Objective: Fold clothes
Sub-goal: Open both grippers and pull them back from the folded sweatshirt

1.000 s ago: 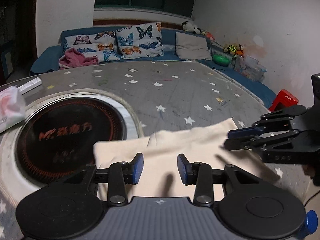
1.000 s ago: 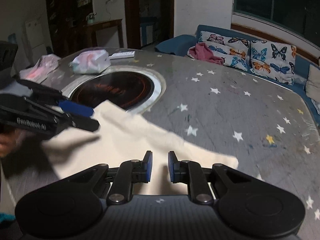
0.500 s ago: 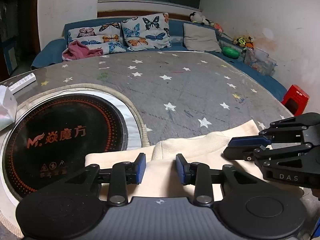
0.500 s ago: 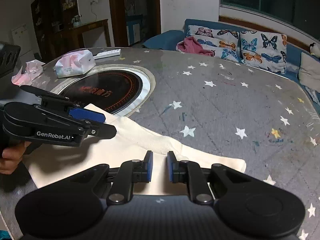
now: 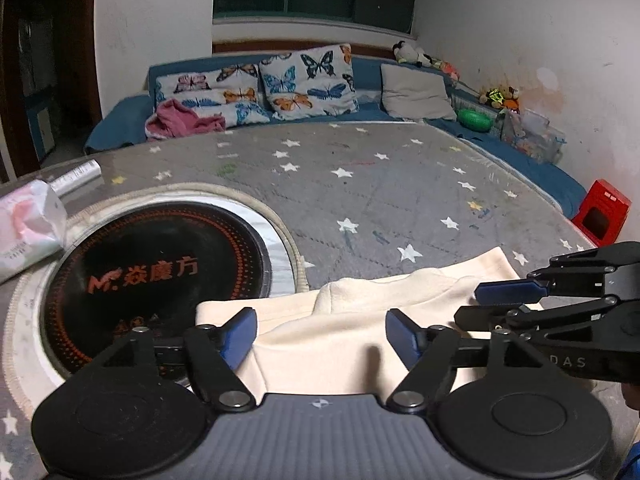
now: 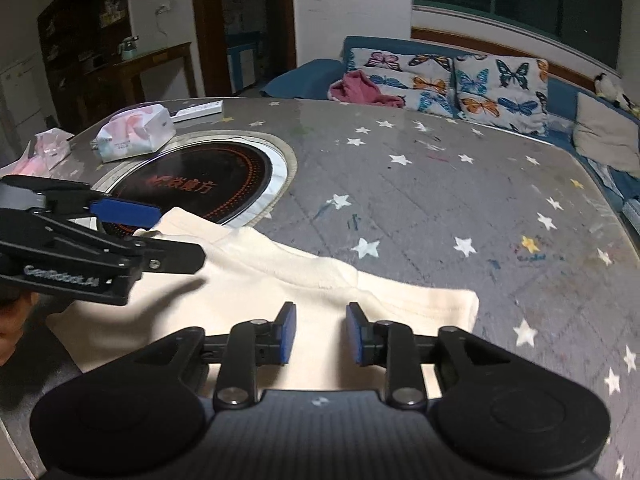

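Cloth first: I count one cream garment [image 5: 352,340], folded flat on the star-print table [image 5: 360,184], its left end lapping the rim of the round black cooktop [image 5: 160,276] set in that table. Grippers, two. My left gripper [image 5: 320,332] is over the garment just right of the cooktop, its jaws opening and already spread wide, nothing pinched, the cloth only lying beneath them. My right gripper [image 6: 320,332] is further from the cooktop, near the garment's right end, jaws also opening with a narrower gap and no cloth caught in it.

Beyond the cooktop I count three butterfly pillows [image 5: 308,80] and one pink cloth heap [image 5: 184,120] on the blue sofa. The left wrist view alone gives me a red box [image 5: 600,216] off the table's right edge. The right wrist view alone shows two tissue packs [image 6: 136,132] left of the cooktop, and a bit of a hand [image 6: 12,320] behind the left gripper.

The garment looks soft and thick, with a raised fold across its middle and a stitched hem at the right end.
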The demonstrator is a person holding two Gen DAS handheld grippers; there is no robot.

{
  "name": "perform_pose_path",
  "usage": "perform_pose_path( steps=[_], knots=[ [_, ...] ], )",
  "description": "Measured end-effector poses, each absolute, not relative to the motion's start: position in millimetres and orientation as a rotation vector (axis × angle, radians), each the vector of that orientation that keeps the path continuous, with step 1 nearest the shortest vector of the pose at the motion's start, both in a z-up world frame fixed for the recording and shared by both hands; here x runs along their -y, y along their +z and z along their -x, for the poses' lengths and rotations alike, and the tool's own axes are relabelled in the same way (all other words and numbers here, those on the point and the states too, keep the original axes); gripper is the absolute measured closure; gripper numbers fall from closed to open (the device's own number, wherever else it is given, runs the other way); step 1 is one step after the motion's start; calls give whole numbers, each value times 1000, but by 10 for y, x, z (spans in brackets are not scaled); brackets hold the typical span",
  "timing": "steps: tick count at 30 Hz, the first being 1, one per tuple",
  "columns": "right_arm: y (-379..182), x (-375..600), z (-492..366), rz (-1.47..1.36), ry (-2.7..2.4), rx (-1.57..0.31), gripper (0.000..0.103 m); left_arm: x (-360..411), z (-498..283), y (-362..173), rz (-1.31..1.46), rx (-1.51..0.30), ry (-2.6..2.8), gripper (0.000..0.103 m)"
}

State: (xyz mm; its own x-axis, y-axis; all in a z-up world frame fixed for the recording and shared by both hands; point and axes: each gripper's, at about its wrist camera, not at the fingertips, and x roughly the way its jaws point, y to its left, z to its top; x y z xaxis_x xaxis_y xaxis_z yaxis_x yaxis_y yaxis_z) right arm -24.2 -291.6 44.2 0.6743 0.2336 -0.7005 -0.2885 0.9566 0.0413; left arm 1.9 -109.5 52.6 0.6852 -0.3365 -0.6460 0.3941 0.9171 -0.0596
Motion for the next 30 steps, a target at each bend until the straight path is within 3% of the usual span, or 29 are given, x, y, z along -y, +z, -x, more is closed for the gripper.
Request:
perform_pose_path(
  steps=[5,10,22,25,30],
  knots=[
    [464,2896,337,77,270,-771,62,1053,120,589,-103,-672,-381,6],
    [494,2872,415,68,250,-762,50,1024,225,623,-114,-654,-360,0],
    [545,2837,598,58,231,-749,42,929,377,636,-79,-677,-311,0],
    [550,2813,657,66,225,-738,32,933,430,638,-81,-681,-303,0],
    [556,2782,739,64,230,-729,29,950,504,643,-89,-679,-281,0]
  ],
)
